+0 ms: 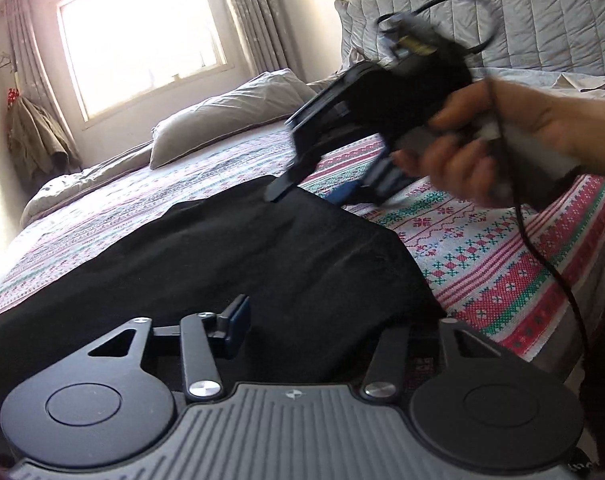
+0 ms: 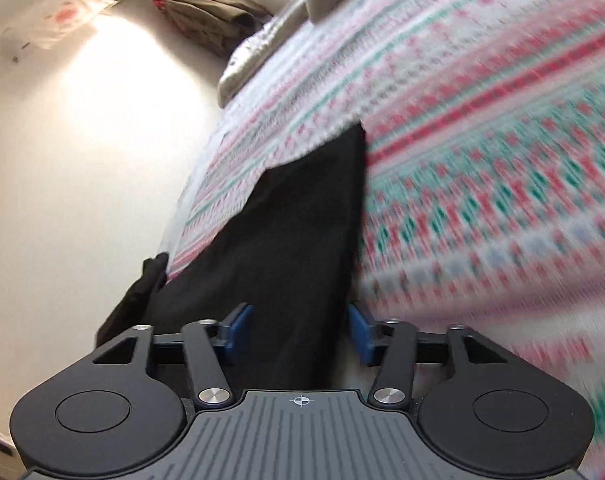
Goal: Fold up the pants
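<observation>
Black pants (image 1: 230, 256) lie stretched along the patterned bed cover; in the right wrist view the pants (image 2: 302, 232) run away from the camera as a long strip. My left gripper (image 1: 302, 320) is open, low over the pants, its right finger hidden by the cloth. My right gripper (image 2: 300, 330) is open, its blue pads (image 2: 238, 326) on either side of the near end of the pants without closing on it. The right gripper (image 1: 322, 190) also shows in the left wrist view, blurred, held by a hand just above the pants' far edge.
The bed cover (image 1: 482, 248) has red, green and white patterns. Grey pillows (image 1: 222, 116) and a rumpled duvet lie near the window. A quilted grey headboard (image 1: 522, 20) stands at the back right. A white wall (image 2: 82, 200) runs along the bed's far side.
</observation>
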The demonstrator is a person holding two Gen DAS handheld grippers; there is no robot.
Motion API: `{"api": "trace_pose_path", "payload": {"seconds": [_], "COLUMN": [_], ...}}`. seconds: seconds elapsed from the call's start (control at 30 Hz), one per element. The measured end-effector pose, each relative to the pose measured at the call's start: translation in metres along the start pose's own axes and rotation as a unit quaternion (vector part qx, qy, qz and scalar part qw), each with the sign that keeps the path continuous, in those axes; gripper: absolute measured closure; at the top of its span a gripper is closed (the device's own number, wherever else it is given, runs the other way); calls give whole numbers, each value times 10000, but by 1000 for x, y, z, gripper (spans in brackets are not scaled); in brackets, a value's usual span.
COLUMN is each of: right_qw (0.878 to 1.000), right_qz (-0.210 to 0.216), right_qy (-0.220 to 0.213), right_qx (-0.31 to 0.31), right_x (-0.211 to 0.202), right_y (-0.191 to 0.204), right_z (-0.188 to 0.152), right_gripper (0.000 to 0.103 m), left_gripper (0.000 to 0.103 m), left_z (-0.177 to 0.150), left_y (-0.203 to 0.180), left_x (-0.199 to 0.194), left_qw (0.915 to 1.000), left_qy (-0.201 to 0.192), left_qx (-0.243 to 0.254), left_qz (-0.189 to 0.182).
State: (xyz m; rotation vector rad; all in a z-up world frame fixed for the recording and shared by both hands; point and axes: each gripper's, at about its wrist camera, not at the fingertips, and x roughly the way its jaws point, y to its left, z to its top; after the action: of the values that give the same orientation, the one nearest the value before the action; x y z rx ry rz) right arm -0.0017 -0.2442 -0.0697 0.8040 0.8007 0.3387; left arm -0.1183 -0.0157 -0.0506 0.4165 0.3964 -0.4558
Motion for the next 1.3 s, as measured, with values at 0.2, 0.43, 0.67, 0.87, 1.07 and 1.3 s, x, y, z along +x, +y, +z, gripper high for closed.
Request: {"api": "trace_pose_path", "payload": {"seconds": [0.2,0.43,0.67,0.87,1.07,1.3], "right_qw": [9989,9956,9870,9732,9667,9729], "right_qz": [-117,-374,-544,-952,-953,-334], "right_qy": [-460,-858,-1465,-1965,-2203,-2196], "right_qx": [14,7,369,726,891,640], "right_x": [31,28,-47,-121,-150,-140], "right_y": [-1,10,-21,-59,-61,-18], "right_z": [16,24,37,29,19,32], "right_gripper": [95,101,101,101,101,101], "left_gripper": [96,100,101,101,101,101], "left_z": [1,28,59,71,67,49], "left_y": [-9,-8,-40,-68,-60,-17], "left_x": [-7,-8,1,6,-3,-33], "left_qw": [9999,9969,9803,9597,9542,9530], "left_qy": [-28,-58,-134,-65,-270,-682], "left_qx": [57,-674,-1229,-1402,-1591,-2154], "left_qz": [-82,-402,-1537,-2436,-2517,-2017]}}
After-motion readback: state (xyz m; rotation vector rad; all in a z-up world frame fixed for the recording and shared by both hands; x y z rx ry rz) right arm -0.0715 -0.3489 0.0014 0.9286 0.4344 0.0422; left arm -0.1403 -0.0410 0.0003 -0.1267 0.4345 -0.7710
